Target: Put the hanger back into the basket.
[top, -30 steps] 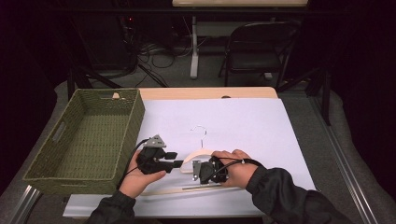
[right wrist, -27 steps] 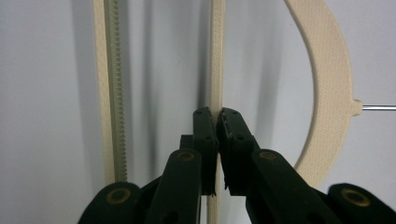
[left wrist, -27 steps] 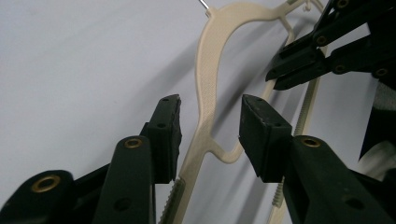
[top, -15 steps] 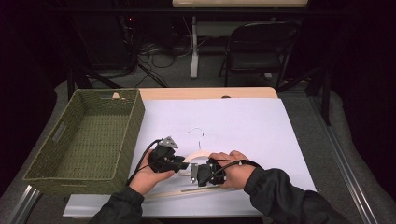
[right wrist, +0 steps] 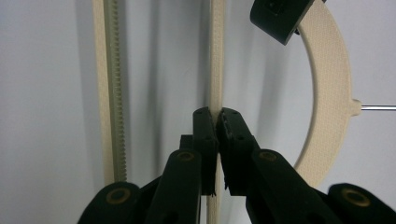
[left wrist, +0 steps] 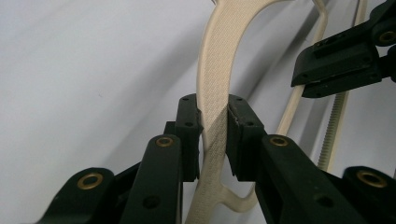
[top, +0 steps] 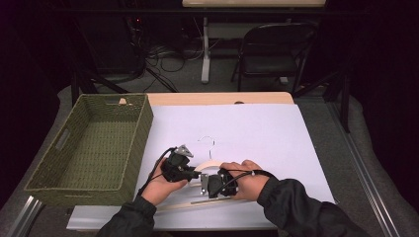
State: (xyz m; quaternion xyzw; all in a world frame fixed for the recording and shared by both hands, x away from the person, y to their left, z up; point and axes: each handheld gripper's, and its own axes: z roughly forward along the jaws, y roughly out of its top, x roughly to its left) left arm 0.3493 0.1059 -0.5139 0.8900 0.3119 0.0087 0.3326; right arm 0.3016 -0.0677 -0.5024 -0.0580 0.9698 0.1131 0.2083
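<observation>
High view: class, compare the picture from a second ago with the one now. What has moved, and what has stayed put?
The left gripper moved right and a little toward the person, closing up to the right gripper. Now its jaws are shut on the curved arm of the cream hanger; the right gripper's jaws pinch the hanger's thin bar. The right gripper, hanger, green wicker basket and white sheet stayed roughly where they were.

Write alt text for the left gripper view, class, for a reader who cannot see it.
The left hand-held gripper has its two black jaws shut on the curved arm of a cream plastic hanger over a white table cover. At upper right, the right hand-held gripper reaches in over the hanger's thin bars.
</observation>
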